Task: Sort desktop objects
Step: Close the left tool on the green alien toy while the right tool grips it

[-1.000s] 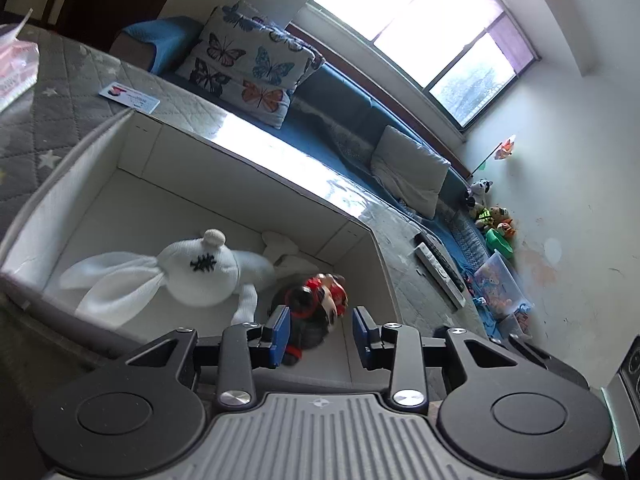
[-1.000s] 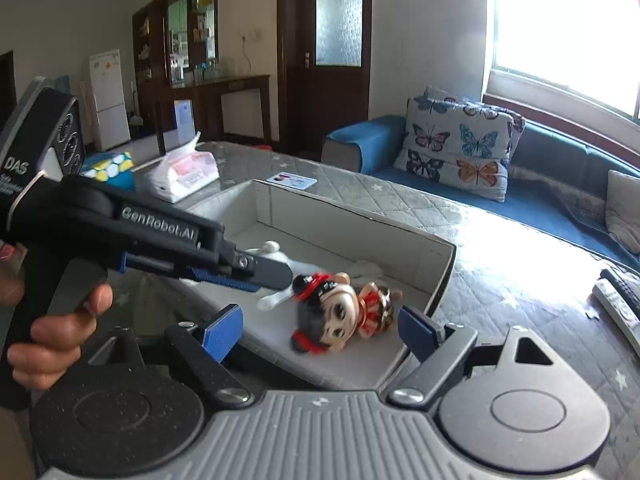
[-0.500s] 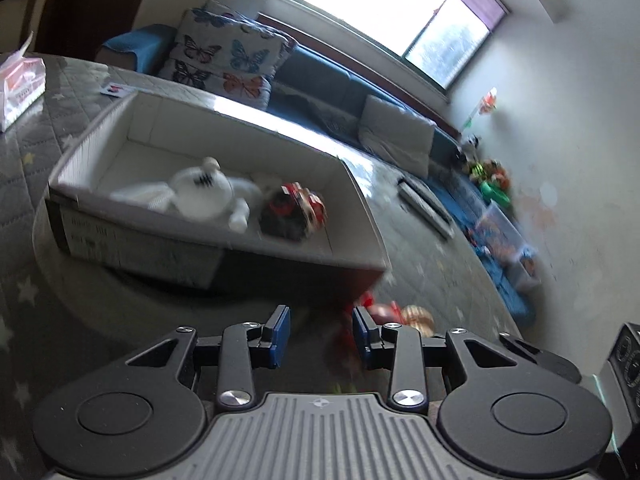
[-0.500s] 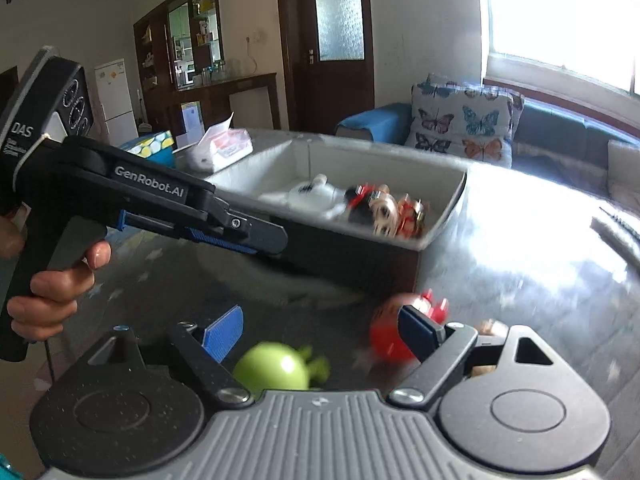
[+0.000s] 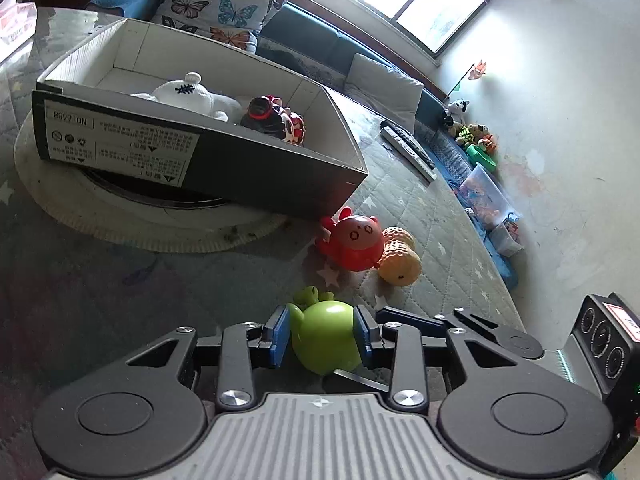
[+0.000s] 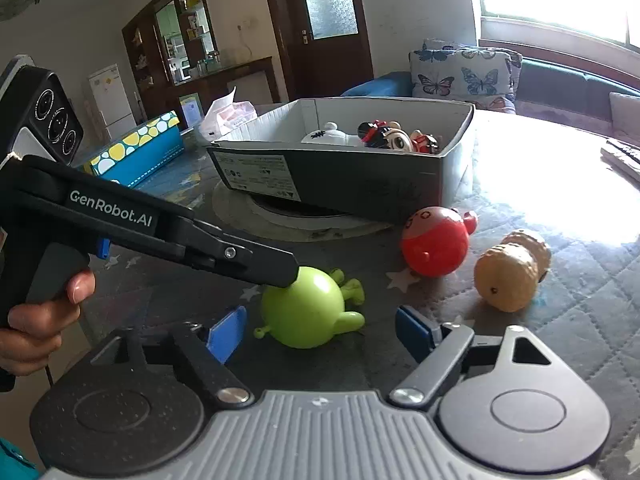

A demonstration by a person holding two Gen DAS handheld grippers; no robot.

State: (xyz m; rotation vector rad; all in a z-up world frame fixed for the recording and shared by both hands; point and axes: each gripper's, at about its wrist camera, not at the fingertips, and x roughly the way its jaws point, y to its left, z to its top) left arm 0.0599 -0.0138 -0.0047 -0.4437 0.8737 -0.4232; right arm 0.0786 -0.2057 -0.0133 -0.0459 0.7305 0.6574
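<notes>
A green toy (image 5: 326,340) lies on the table between the blue pads of my left gripper (image 5: 321,336); the pads touch its sides. It also shows in the right wrist view (image 6: 306,310), with my left gripper (image 6: 280,270) over it. My right gripper (image 6: 320,330) is open and empty just in front of it. A red round toy (image 5: 354,242) (image 6: 434,242) and a tan peanut toy (image 5: 400,258) (image 6: 510,274) lie beside the box (image 5: 224,160) (image 6: 348,180). The box holds a white plush (image 5: 188,94) and a doll (image 5: 276,118).
The box rests on a round turntable (image 5: 132,220). Remote controls (image 5: 408,148) lie at the table's far side. A tissue pack (image 6: 232,114) and a blue spotted box (image 6: 138,150) stand behind the box. A sofa with cushions (image 5: 216,4) lies beyond.
My left gripper left the box, came down to the table and now has its pads against the green toy. My right gripper also dropped low, toward the toys on the table.
</notes>
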